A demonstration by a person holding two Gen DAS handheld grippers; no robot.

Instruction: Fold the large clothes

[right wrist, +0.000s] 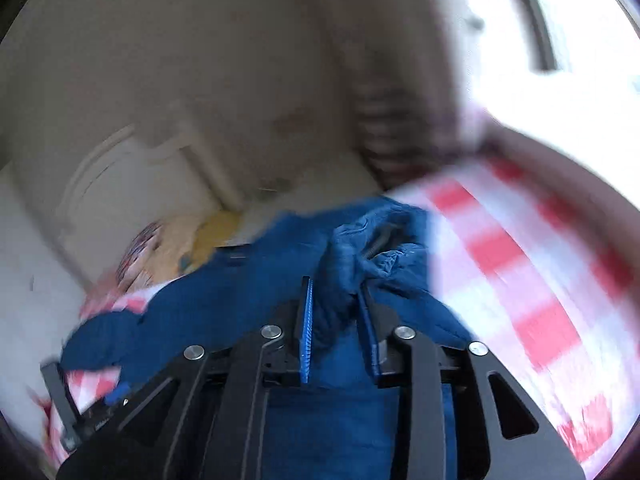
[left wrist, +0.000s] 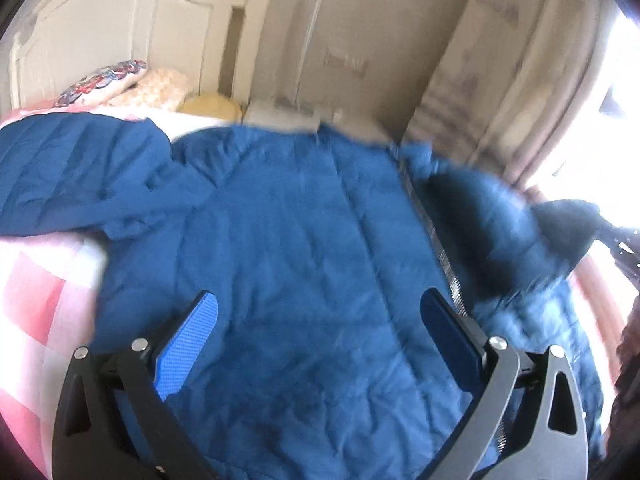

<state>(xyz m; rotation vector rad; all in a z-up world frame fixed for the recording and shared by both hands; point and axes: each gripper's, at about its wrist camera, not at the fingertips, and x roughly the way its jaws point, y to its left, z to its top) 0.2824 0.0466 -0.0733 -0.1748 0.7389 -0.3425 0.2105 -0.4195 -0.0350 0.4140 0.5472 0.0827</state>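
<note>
A large blue quilted jacket [left wrist: 288,220] lies spread on a bed, one sleeve [left wrist: 72,176] out to the left, its zipper [left wrist: 436,240] running down the right side. My left gripper [left wrist: 320,312] is open and empty just above the jacket's body. My right gripper [right wrist: 334,288] is shut on a bunched fold of the jacket [right wrist: 352,264] and holds it lifted; it shows at the right edge of the left wrist view [left wrist: 616,240], with the raised flap [left wrist: 500,224] hanging from it. Both views are motion-blurred.
The bed has a red-and-white checked cover [right wrist: 520,264], also seen in the left wrist view [left wrist: 36,288]. Pillows and a soft toy [left wrist: 132,88] lie by the cream headboard [left wrist: 112,20]. A curtain [left wrist: 500,60] and bright window [left wrist: 616,120] are at the right.
</note>
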